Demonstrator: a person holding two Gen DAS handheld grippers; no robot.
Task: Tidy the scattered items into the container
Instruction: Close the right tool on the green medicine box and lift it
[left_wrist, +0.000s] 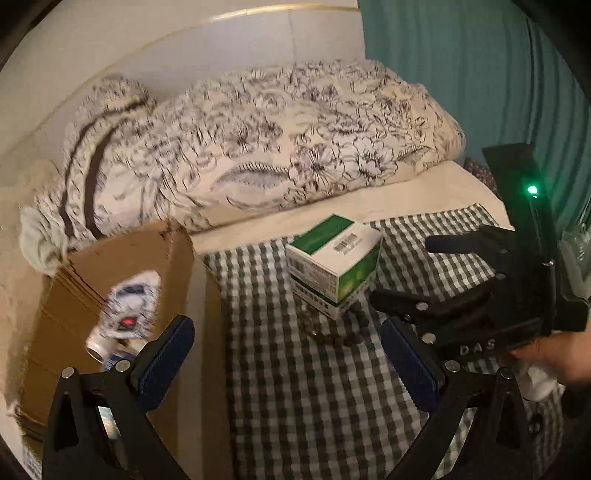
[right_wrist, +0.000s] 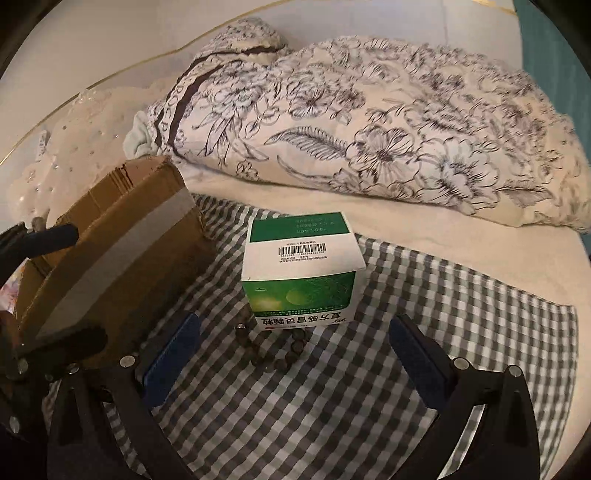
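A green and white medicine box (left_wrist: 334, 266) (right_wrist: 301, 273) stands on the checked cloth (left_wrist: 314, 398). A dark beaded bracelet (left_wrist: 332, 332) (right_wrist: 273, 354) curls around its near corner. The open cardboard box (left_wrist: 110, 295) (right_wrist: 110, 258) sits to the left. Inside its opening a blurred white and blue packet (left_wrist: 129, 306) shows, with a can end (left_wrist: 98, 347) below it. My left gripper (left_wrist: 288, 363) is open and holds nothing, its left finger at the box's edge. My right gripper (right_wrist: 295, 360) (left_wrist: 400, 269) is open, facing the medicine box and bracelet from close by.
A rolled floral duvet (left_wrist: 277, 140) (right_wrist: 369, 129) lies across the bed behind the cloth. A teal curtain (left_wrist: 461, 74) hangs at the right. A person's hand (left_wrist: 554, 354) grips the right tool. Cream sheet (right_wrist: 461, 258) borders the cloth.
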